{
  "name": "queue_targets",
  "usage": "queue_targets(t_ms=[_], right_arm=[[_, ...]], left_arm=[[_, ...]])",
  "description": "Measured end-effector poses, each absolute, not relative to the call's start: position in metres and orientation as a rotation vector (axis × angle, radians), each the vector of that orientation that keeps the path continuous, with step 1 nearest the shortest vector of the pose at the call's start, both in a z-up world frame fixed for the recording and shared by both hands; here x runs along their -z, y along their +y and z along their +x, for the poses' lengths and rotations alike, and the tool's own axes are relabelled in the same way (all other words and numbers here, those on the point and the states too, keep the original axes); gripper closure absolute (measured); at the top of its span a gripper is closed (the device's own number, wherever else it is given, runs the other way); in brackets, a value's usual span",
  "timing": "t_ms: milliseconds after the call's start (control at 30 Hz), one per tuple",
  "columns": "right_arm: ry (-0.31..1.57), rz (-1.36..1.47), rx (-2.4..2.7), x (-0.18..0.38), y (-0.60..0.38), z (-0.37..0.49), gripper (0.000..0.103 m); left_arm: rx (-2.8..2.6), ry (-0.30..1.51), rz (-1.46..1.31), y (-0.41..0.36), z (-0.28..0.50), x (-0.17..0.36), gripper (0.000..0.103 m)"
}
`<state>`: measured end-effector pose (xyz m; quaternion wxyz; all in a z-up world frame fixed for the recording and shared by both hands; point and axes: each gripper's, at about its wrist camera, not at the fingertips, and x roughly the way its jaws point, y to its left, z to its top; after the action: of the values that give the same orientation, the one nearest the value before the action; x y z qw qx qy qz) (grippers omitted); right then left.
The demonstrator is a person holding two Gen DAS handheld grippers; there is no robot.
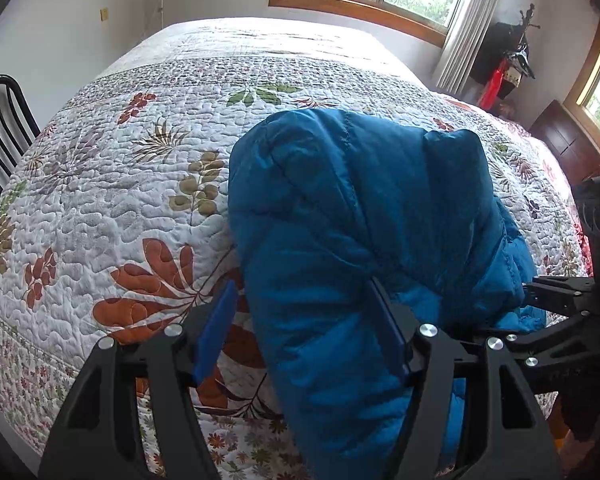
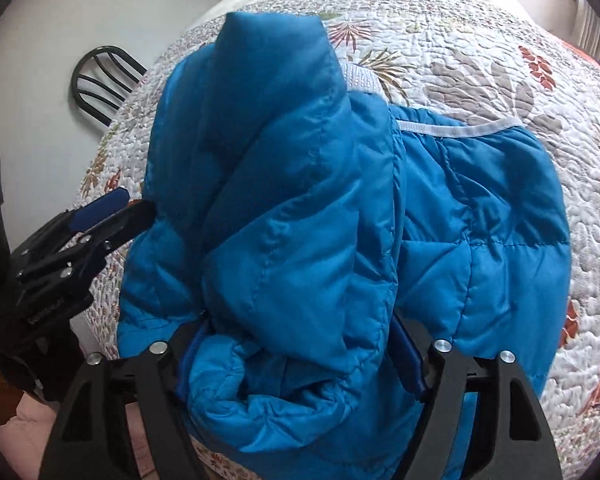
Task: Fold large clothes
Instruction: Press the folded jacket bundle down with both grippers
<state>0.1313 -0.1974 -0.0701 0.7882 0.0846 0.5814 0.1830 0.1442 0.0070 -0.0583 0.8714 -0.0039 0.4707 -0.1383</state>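
Your left gripper stands open beside the blue puffer jacket on the floral quilt; your right gripper straddles a jacket fold, grip unclear.

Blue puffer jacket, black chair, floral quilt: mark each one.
blue puffer jacket (image 2: 300, 216), right wrist view, on its bunched quilted middle.
black chair (image 1: 2, 120), left wrist view, on its barred backrest.
floral quilt (image 1: 112, 184), left wrist view, on bare stitched fabric left of the jacket.
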Motion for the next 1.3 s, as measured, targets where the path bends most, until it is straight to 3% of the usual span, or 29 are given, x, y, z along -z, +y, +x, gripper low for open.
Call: queue_targets(t_ms=[67,167,267,633,933,1300], right_arm=[[1.235,0.191,-0.427,0.070,-0.198,0.130,0.054],[1.215,0.194,-0.460,0.064,-0.195,0.126,0.068],[1.182,0.242,-0.487,0.050,-0.203,0.120,0.075],[0.946,0.217,-0.315,-0.038,-0.272,0.037,0.078],[1.084,0.361,-0.174,0.033,-0.329,0.025,0.077],[1.089,0.436,-0.193,0.095,-0.345,0.023,0.072]], left_arm=[[0.291,0.989,-0.012,0.007,0.146,0.061,0.038],[0.278,0.987,-0.011,0.007,0.146,0.061,0.038],[0.277,0.976,-0.022,0.008,0.142,0.055,0.038],[0.426,0.829,-0.016,-0.028,0.098,0.005,0.038],[0.498,0.948,0.061,-0.070,0.099,0.053,0.035],[0.504,0.950,0.123,-0.082,0.097,0.088,0.032]])
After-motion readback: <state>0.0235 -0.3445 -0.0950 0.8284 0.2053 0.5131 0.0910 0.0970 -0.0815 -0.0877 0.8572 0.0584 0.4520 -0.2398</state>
